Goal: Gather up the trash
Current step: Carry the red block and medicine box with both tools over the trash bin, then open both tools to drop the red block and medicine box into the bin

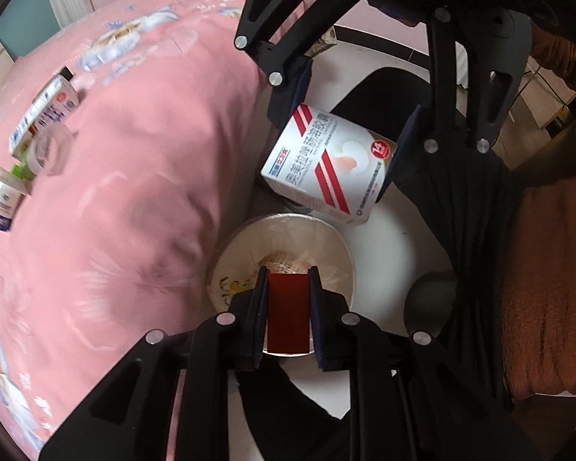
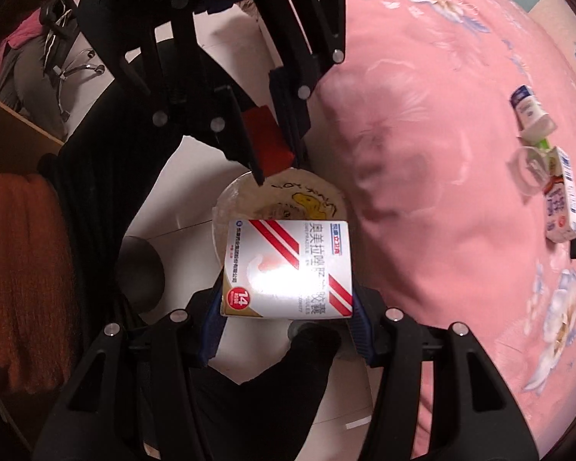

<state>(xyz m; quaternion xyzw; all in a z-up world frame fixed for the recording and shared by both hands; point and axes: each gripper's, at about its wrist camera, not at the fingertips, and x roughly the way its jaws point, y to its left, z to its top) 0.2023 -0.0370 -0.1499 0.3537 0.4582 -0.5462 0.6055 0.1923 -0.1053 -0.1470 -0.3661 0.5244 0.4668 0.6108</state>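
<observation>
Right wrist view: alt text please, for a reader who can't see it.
The right gripper holds a white medicine box with red stripes above a round, plastic-lined bin beside a pink floral quilt. The left gripper grips a small red box.

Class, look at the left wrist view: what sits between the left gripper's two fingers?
A small red box, clamped between the left gripper fingers above the bin; the right wrist view shows it too.
</observation>
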